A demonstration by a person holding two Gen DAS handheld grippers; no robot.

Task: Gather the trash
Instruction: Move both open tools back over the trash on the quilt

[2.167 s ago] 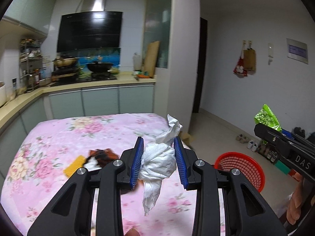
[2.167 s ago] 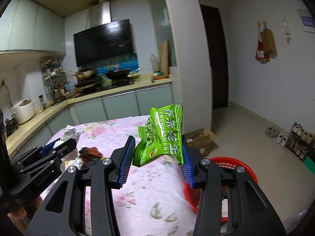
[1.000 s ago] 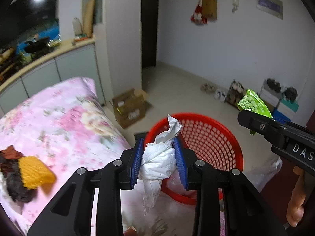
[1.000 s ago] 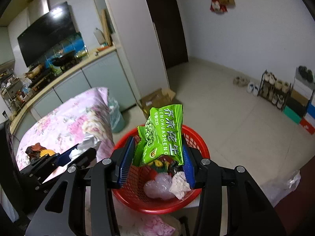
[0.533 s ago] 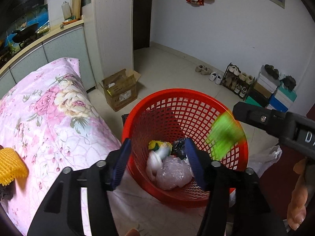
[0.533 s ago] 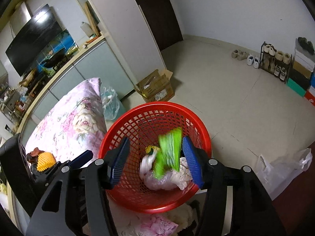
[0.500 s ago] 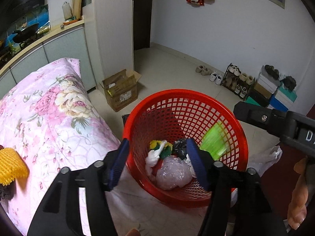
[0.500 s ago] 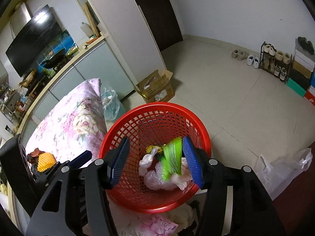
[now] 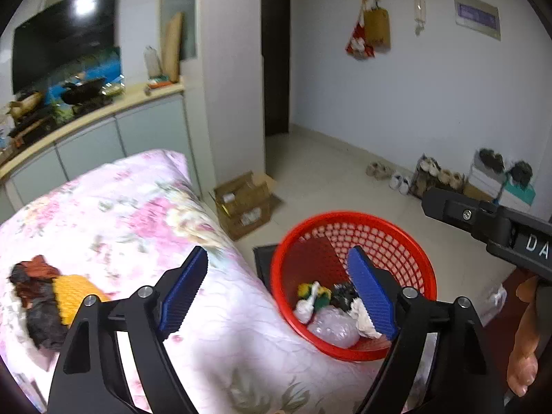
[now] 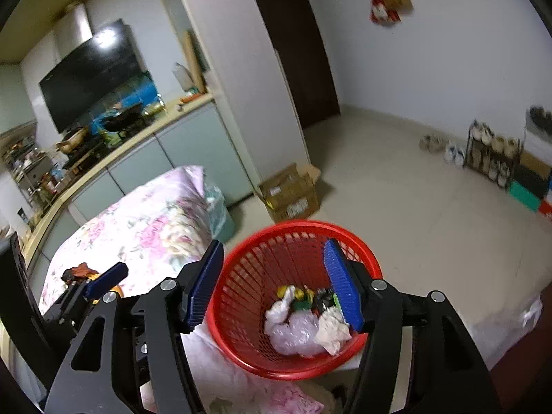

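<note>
Far to the left of the left tool (image 9: 277,291), a small heap of trash (image 9: 48,296) lies on the tabletop (image 9: 138,214) with the pink flower cloth: dark scraps and a yellow-orange piece, touching each other. The left tool is let go; its jaws are opening wide and nothing is between them. Just ahead of it and a bit to its right, lower down, stands the red basket (image 9: 348,219).

The right tool (image 10: 274,286) hangs right over that basket (image 10: 300,227). Its jaws are opening too, and they hold nothing. Under it, in the bottom of the basket, lie a white tissue (image 10: 333,331), a clear plastic wad (image 10: 293,336) and some green and yellow bits.

So the drop step looks done for both tools. Next, I think, one tool must swing back left to the heap, come down over it, and squeeze softly, because the scraps look light and loose.
</note>
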